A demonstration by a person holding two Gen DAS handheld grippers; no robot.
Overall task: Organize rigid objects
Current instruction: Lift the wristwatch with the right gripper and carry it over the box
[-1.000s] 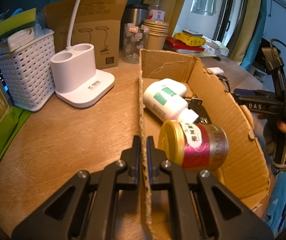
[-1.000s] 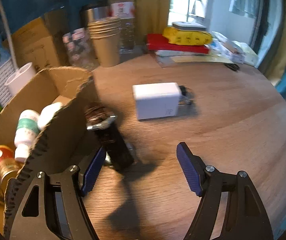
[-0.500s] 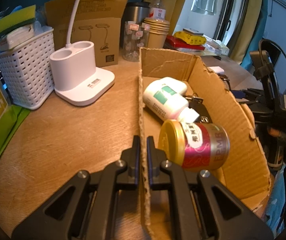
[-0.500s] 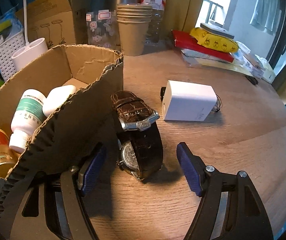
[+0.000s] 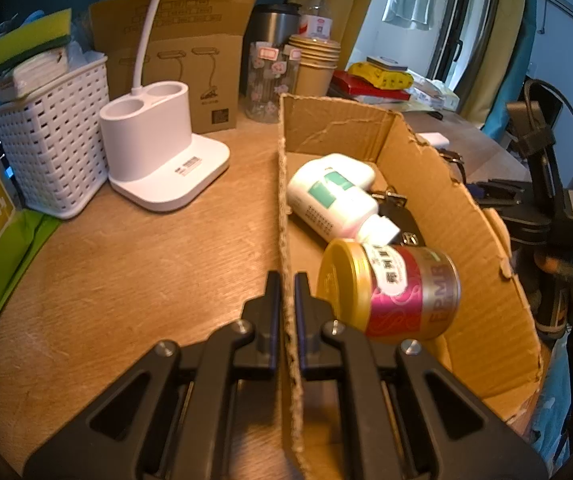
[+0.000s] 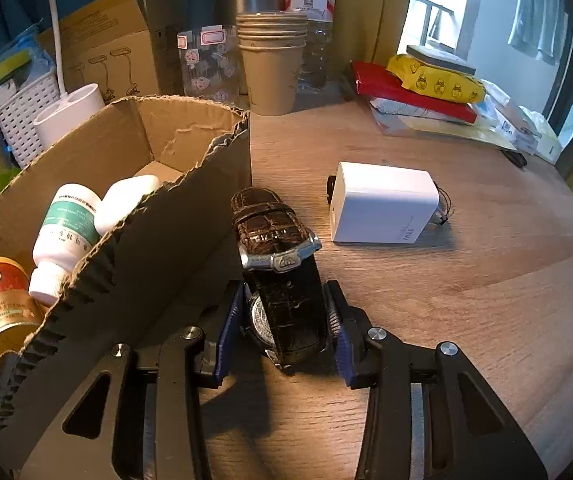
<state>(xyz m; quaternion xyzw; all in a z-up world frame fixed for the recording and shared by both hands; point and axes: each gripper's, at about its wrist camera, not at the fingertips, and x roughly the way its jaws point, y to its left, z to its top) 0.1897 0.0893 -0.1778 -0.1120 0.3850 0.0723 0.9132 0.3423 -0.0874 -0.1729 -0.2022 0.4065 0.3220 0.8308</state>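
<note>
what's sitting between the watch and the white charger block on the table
Nothing: in the right wrist view, only bare wooden table separates the watch from the white charger block.

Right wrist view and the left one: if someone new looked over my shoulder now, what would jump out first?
Probably the dark brown leather-strap watch lying on the wooden table just outside the torn cardboard box, with the right gripper having just closed its blue pads against it. Next, the left gripper pinching the box's near wall, and the gold-lidded pink tin lying on its side inside beside a white pill bottle.
</note>
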